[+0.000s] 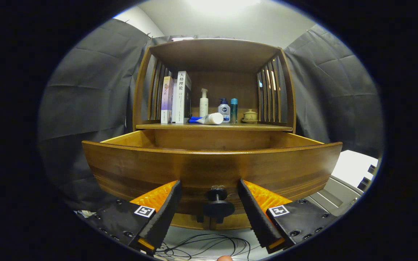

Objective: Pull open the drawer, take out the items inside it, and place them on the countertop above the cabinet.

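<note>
A wooden drawer (209, 170) stands pulled out of the cabinet, its curved front just ahead of my fingers. Its dark round knob (218, 207) sits between my fingers with a gap on each side. My gripper (209, 188) is open, both fingertips close to the drawer front. The drawer's inside is hidden behind its front panel. Above the drawer runs the countertop (259, 127), a wooden shelf under a slatted hutch.
On the countertop stand books (176, 97), a white pump bottle (204, 103), a lying white tube (209, 119), a blue-capped bottle (224, 110), a teal bottle (234, 110) and a small lidded pot (249, 116). Black cables (209, 246) lie below the drawer. A white surface (354, 168) lies at right.
</note>
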Action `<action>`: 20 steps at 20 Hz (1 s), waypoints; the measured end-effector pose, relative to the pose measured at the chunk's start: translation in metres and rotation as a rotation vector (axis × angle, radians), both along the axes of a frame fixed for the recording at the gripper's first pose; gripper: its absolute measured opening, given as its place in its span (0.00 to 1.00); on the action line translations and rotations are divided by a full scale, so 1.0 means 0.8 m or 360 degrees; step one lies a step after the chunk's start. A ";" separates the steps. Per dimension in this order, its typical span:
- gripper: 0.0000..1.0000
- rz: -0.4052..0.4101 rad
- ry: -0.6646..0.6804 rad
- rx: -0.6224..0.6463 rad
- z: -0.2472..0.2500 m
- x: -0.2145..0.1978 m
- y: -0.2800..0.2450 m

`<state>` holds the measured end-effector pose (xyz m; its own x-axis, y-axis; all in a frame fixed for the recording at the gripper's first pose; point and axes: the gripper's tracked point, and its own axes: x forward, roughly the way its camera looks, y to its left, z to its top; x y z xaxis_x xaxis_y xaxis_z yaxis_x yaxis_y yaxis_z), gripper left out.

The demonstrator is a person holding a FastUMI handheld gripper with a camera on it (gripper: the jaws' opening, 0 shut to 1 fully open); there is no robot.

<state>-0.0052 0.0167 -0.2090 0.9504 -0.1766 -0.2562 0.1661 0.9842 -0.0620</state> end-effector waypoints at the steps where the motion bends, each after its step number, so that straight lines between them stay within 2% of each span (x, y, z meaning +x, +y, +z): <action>1: 0.98 -0.0003 0.0000 0.0012 0.000 0.005 0.001; 16: 0.98 -0.0071 -0.0018 0.0093 0.005 0.099 -0.006; 20: 0.98 -0.0078 -0.0021 0.0047 0.000 0.121 -0.007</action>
